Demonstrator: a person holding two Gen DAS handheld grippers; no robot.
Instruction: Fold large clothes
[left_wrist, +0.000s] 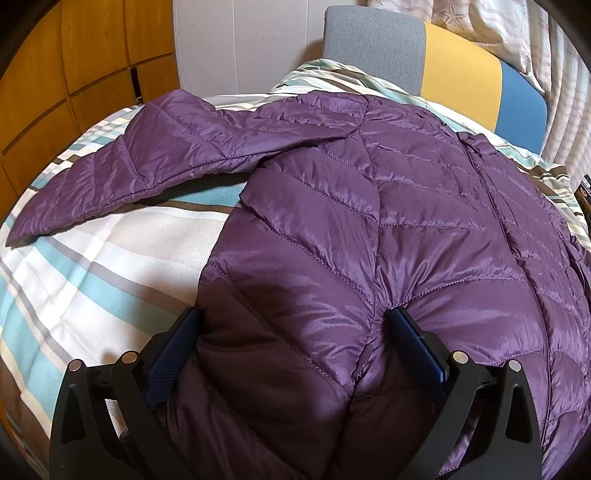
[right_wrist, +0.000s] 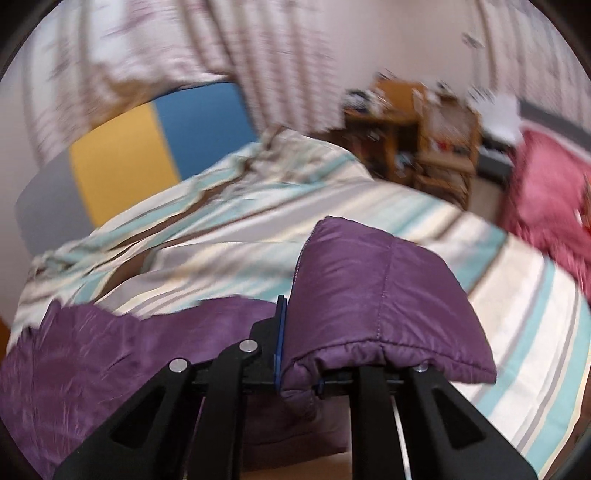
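**Both grippers on the purple jacket**

The right gripper (right_wrist: 295, 332) is pinching the end of a sleeve (right_wrist: 384, 295) of the purple quilted jacket (left_wrist: 369, 221): its jaws are standing almost together, with the cuff fabric squeezed between the blue pads and bulging out over the right-hand finger. The sleeve end is hanging lifted off the bedding, its stitched hem facing the camera. Below and to the left of it, more of the jacket is lying flat and blurred.

The left gripper (left_wrist: 295, 325) is sitting with its jaws spread wide, one blue pad at each side of a thick fold of the jacket's lower body. Both pads are touching the fabric, and the cloth is puckering around the right-hand pad (left_wrist: 413, 336), so the jaws are gripping a broad bunch of the hem area.

Outward from there, the jacket is lying spread on the striped bedspread (left_wrist: 92, 266), its zip running up the right side and its other sleeve (left_wrist: 122, 177) stretching out flat to the left. Beyond it, a headboard (left_wrist: 454, 62) in grey, yellow and blue panels is standing against pale patterned curtains (right_wrist: 147, 48). Wooden cabinet doors (left_wrist: 74, 74) are filling the left side, and a wooden shelf unit (right_wrist: 424, 147) and a pink fabric item (right_wrist: 546, 199) are showing, blurred, past the bed's far edge.
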